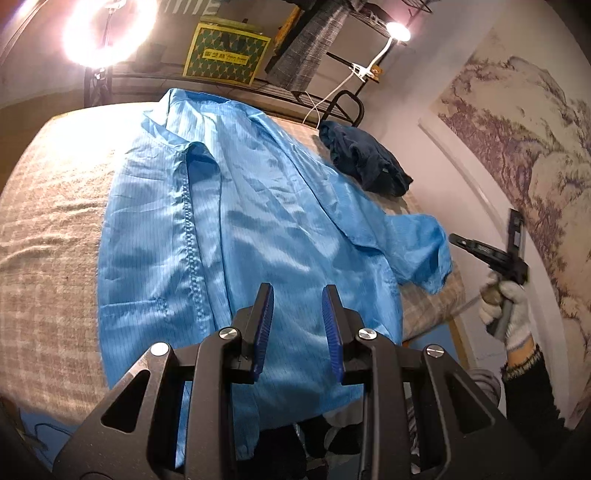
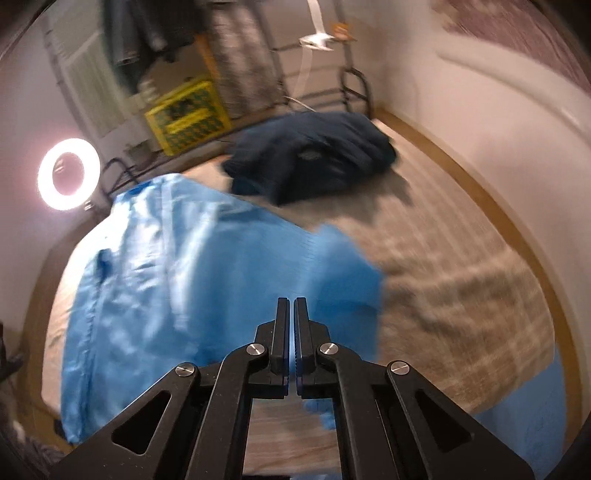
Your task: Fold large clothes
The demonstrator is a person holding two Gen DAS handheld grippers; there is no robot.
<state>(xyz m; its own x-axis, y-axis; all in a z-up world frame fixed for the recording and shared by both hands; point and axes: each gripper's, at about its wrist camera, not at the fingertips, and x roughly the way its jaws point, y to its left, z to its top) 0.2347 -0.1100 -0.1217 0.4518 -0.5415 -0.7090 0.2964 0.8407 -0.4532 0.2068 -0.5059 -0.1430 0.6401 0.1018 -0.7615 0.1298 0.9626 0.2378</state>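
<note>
Shiny light-blue zip-front coat point(image 1: 236, 236) lies spread on the checked bed point(image 1: 48, 206), sleeve at its right edge. Left hand-held gripper point(image 1: 297, 325) released above hem; right hand-held gripper point(image 2: 294, 325) clenched, apparently empty. Next: likely grasp sleeve, fold inward.

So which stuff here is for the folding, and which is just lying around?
For the folding:
blue coat
left gripper, open above it
right gripper, shut on the coat's sleeve

Just lying around:
dark clothes
yellow box
ring light
lamp
</note>
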